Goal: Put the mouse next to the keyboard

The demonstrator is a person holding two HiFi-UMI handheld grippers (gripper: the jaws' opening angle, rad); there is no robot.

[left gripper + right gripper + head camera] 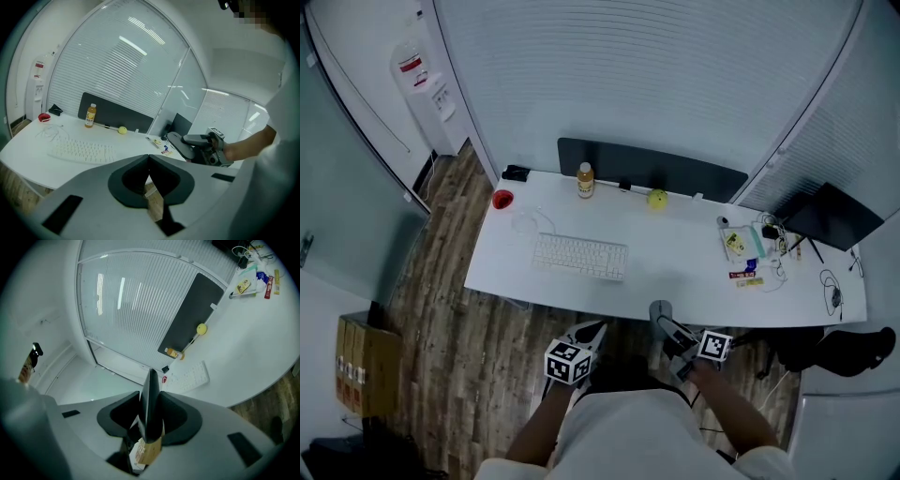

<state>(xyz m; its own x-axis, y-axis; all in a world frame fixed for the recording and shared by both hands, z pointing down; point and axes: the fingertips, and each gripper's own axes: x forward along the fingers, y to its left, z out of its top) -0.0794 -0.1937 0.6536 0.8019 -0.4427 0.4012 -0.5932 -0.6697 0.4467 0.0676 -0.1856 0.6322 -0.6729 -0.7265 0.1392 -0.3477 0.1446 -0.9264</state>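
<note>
- Only in the head view: whole white bench (675, 272) with the keyboard (581, 256) left of middle, a bottle (585, 180) and a yellow ball (657, 199) along the far edge, a heap of small clutter (750, 251) at the right end, a water dispenser (422, 84) in the far left corner.
- Only in the left gripper view: side of the mouse (177, 144), a dark grey rounded oval, sticking out toward the bench from the right claw (190, 143), with a hand (234, 150) behind it.
- Only in the right gripper view: same mouse seen edge-on, a thin dark blade standing upright, pinched between both pads, keyboard far beyond it.
- Right claw narrow, clamped on the mouse.
- Left claw (149, 161) closed with tips touching, nothing between them, wooden floor (478, 347) showing below.
- Mouse held in the air just off the near edge of the bench, right of the keyboard and well apart from it, not resting on the bench.
- Both claws side by side on the near side of the bench, left one pointing toward the keyboard.
</note>
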